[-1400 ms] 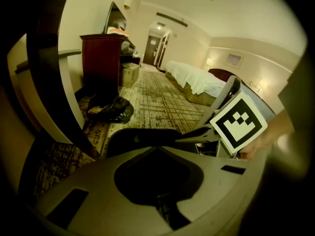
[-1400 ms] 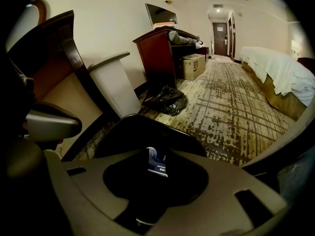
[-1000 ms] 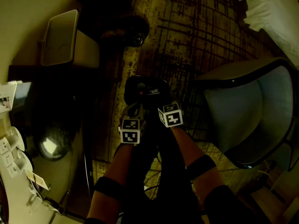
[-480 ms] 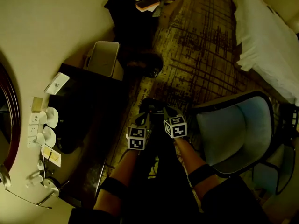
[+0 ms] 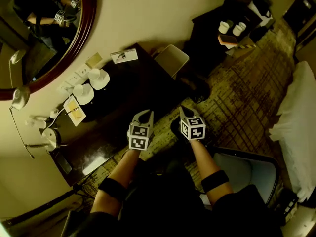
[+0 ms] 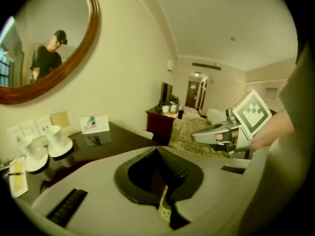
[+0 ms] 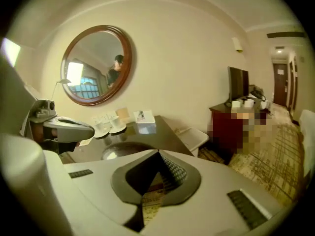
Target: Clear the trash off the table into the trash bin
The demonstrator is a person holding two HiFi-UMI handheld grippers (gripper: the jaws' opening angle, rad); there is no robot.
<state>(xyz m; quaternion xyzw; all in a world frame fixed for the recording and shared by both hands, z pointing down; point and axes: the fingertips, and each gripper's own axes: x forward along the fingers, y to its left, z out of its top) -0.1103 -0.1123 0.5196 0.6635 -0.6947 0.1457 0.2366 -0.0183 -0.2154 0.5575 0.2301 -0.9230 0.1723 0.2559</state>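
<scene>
Trash bin [image 5: 171, 59] stands by the wall, just beside the dark table [image 5: 129, 94], which carries white cups [image 5: 98, 77] below a round mirror [image 5: 49, 31]. Patterned carpet [image 5: 242, 102] spreads to the right. The left gripper [image 5: 146, 113] and right gripper [image 5: 183, 110] are both empty, their fingers pressed together.

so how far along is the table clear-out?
Done: no obvious trash shows on the dark desk; I make out cups and a card stand. In hand: nothing, since the left gripper and right gripper are shut and empty. Left: hard to tell, because the inside of the bin isn't visible.
</scene>
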